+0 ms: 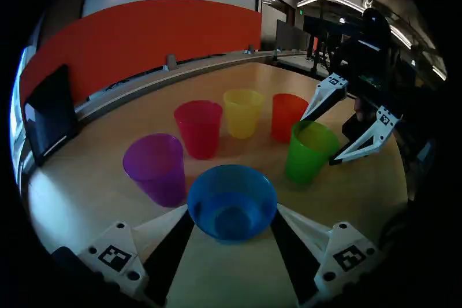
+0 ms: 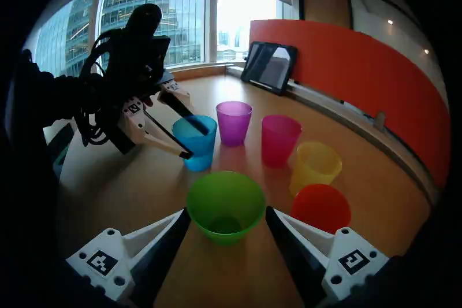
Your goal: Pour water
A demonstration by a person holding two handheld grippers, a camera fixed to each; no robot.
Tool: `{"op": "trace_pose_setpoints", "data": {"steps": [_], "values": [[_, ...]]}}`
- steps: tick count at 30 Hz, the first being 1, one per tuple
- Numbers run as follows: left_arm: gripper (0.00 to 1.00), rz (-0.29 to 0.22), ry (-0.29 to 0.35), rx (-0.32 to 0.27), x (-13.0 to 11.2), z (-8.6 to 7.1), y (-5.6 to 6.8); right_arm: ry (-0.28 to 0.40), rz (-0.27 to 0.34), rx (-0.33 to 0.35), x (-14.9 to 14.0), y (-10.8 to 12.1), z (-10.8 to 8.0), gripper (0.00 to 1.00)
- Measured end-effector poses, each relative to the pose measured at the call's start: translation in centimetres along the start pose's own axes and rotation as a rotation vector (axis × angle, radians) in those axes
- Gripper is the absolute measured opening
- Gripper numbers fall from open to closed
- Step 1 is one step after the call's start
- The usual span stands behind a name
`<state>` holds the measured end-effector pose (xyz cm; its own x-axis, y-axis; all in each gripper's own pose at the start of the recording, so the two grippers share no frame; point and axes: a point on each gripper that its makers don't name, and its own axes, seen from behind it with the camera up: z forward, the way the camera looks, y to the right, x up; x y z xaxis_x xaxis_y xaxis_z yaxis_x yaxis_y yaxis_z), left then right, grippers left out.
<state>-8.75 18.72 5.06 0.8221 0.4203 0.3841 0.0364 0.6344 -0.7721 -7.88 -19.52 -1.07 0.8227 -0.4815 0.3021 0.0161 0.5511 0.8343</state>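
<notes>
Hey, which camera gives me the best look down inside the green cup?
The right gripper view: the green cup sits close between the fingers of the right gripper, mouth toward the camera, bottom visible. The left gripper view shows the cup farther off, from the side, between those same fingers, its inside mostly hidden.

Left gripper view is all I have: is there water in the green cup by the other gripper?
Observer: The right gripper view looks down into the green cup. Its bottom shows as a darker round patch; water I can't confirm.
Operator: Is the orange cup touching it?
Observer: No, the orange cup stands apart, close beside one finger of the right gripper.
Operator: Where do my fingers sit on the blue cup?
Observer: The left gripper flanks the blue cup; its near fingertip lies low on the wall.
</notes>
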Motion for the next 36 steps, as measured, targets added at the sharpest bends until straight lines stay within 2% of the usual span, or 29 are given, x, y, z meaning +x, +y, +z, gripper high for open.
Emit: {"op": "trace_pose_setpoints", "data": {"steps": [8,15,20,26,36], "values": [[0.85,-0.005,-0.003,0.004,-0.2,-0.5,-0.1,0.000,0.008,0.001,-0.1,-0.1,0.7,1.00],[0.85,-0.006,0.019,0.008,0.3,-1.3,0.0,0.007,0.018,0.001,0.2,-0.1,1.3,1.00],[0.85,-0.001,0.032,0.014,0.7,-2.0,0.0,0.010,0.012,-0.007,0.4,-0.1,1.3,0.93],[0.85,0.006,0.052,0.025,1.4,-3.1,0.3,0.018,0.008,-0.003,0.7,-0.5,1.0,0.92],[0.85,0.030,0.109,0.051,3.7,-5.6,0.7,0.083,0.003,-0.016,3.6,-1.0,-0.8,0.92]]}}
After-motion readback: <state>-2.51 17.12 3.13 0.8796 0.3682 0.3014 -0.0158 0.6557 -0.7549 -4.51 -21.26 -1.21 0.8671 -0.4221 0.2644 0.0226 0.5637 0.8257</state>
